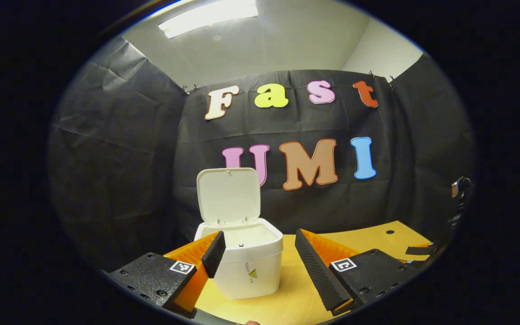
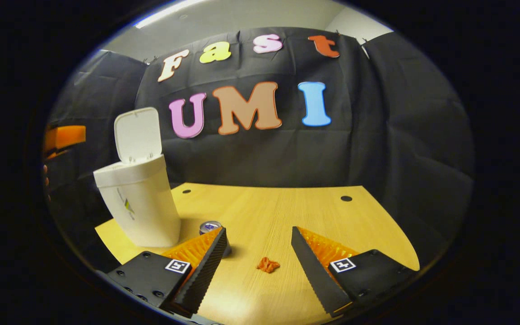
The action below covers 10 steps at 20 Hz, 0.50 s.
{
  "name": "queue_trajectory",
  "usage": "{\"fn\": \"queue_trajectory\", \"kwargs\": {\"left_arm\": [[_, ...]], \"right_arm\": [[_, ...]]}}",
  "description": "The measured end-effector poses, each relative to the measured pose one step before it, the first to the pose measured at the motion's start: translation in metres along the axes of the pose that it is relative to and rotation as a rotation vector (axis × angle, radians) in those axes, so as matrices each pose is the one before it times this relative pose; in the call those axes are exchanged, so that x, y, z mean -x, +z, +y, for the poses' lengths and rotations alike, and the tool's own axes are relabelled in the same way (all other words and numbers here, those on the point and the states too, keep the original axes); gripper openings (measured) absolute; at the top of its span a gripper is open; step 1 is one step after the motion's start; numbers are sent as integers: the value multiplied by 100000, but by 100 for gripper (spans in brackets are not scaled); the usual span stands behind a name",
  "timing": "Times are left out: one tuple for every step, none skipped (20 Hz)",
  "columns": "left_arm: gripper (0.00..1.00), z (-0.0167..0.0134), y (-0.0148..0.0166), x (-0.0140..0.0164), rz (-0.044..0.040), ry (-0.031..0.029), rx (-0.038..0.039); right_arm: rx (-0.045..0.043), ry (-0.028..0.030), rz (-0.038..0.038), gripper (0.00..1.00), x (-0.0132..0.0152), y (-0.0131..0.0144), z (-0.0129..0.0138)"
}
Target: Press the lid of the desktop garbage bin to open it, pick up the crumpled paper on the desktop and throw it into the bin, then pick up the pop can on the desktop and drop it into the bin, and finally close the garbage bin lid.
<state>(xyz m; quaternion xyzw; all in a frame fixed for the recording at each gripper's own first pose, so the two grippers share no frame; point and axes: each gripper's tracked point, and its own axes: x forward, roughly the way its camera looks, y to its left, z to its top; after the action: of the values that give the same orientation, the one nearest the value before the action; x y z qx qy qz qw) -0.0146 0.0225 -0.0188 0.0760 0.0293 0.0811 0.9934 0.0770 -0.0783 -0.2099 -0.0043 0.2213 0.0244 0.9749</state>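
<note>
The white desktop bin [image 1: 247, 264] stands on the wooden table with its lid [image 1: 229, 196] swung up and open. My left gripper [image 1: 260, 262] is open just in front of the bin, nothing between its fingers. In the right gripper view the bin [image 2: 139, 205] is at the left, lid [image 2: 136, 134] up. A small orange crumpled paper [image 2: 268, 265] lies on the table between the fingers of my open right gripper [image 2: 257, 259], a little beyond them. The pop can [image 2: 210, 227] stands beside the bin, partly hidden behind my right gripper's left finger.
The light wooden table [image 2: 287, 212] has small dark holes near its far edge [image 2: 346, 198]. Black cloth walls close in behind and at both sides. The other gripper's orange part [image 2: 63, 136] shows at the far left of the right gripper view.
</note>
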Motion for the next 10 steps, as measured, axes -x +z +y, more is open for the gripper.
{"fn": "queue_trajectory", "kwargs": {"left_arm": [[98, 735, 28, 244, -193, 2514, -1145], [93, 714, 192, 170, -570, 2266, -161], [93, 603, 207, 105, -484, 2002, 363], [98, 650, -47, -26, -38, 2325, 499], [93, 525, -126, 71, 420, 1701, 3], [93, 635, -232, 18, 389, 1714, -173], [93, 493, -194, 43, 287, 1519, 68], [93, 422, -165, 78, 669, 1241, 492], [93, 328, -177, 61, 643, 1174, 697], [93, 357, -149, 65, 505, 1164, 453]], "right_arm": [[-286, 937, 4418, 96, -1362, -891, -218], [-1875, 1999, 7154, 96, -1563, -1432, -31], [-782, 949, 4196, 96, -1124, -813, -137], [-238, 562, 4093, 97, -1306, -643, -100], [249, -128, 4159, 96, -1155, -628, -196], [546, -663, 4687, 97, -1234, -698, -102], [699, -661, 4455, 97, -1004, -659, -135], [402, -132, 3803, 95, -924, -605, -128], [153, 104, 2347, 97, -714, -220, -9], [87, 141, 1774, 98, -741, -68, -91]]}}
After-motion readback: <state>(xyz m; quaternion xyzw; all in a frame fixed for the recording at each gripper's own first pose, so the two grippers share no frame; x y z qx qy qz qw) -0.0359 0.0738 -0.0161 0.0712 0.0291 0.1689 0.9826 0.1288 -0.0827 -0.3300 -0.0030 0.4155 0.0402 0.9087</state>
